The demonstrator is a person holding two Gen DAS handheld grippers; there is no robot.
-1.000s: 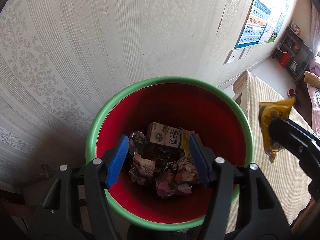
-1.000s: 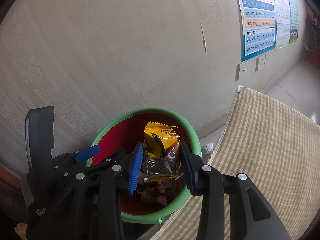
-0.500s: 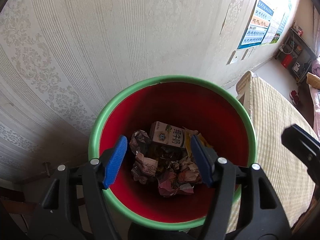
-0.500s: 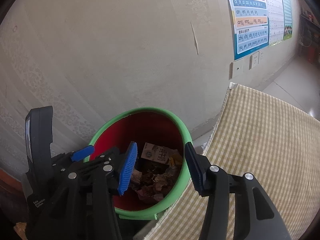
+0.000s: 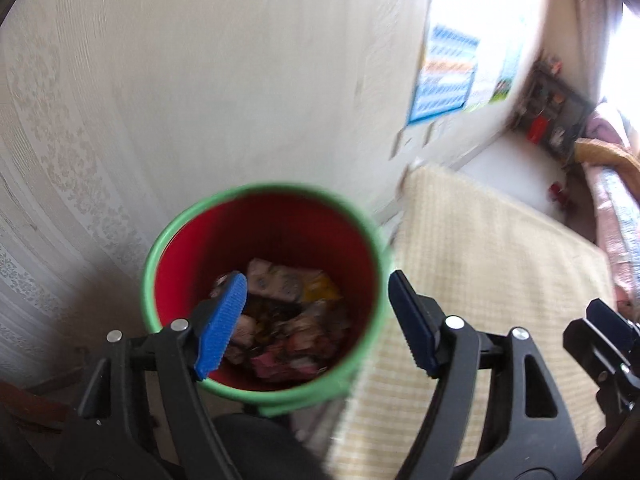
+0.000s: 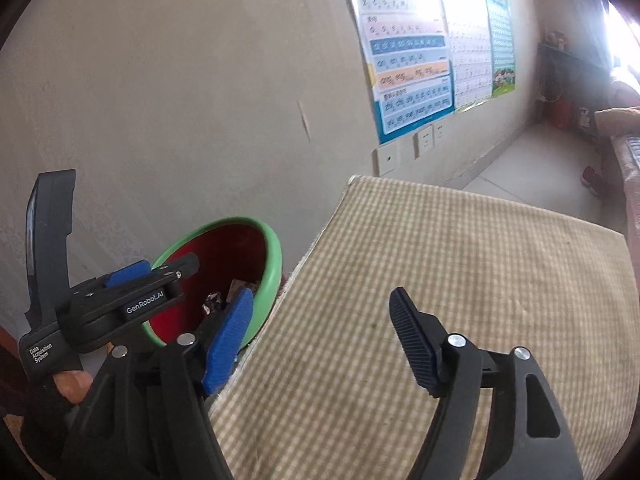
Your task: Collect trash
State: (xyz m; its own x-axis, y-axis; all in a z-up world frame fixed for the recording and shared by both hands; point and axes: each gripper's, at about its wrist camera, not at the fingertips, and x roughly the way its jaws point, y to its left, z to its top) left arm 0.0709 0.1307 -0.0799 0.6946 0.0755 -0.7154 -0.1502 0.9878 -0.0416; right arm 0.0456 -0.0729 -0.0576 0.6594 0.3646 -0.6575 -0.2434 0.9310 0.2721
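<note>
Left tongs [image 5: 316, 322] are seen spread wide and empty above the bin [image 5: 168, 236], which stands against the wall beside the checked mat [image 5: 492, 264]; the trash [image 5: 286, 312] lies heaped at its bottom, blurred, a carton [image 5: 272, 280] lying flat with its long axis running left to right. Such crumpled wrappers are judged light, soft and crushable, best pinched at a protruding edge. Right tongs [image 6: 320, 340] are likewise shown wide apart, holding nothing, over the mat, the bin at their left.

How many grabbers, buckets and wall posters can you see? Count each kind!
Grabbers: 2, the left gripper and the right gripper, both open.
Buckets: 1, the red bucket with trash inside.
Wall posters: 2.
Total: 5
</note>
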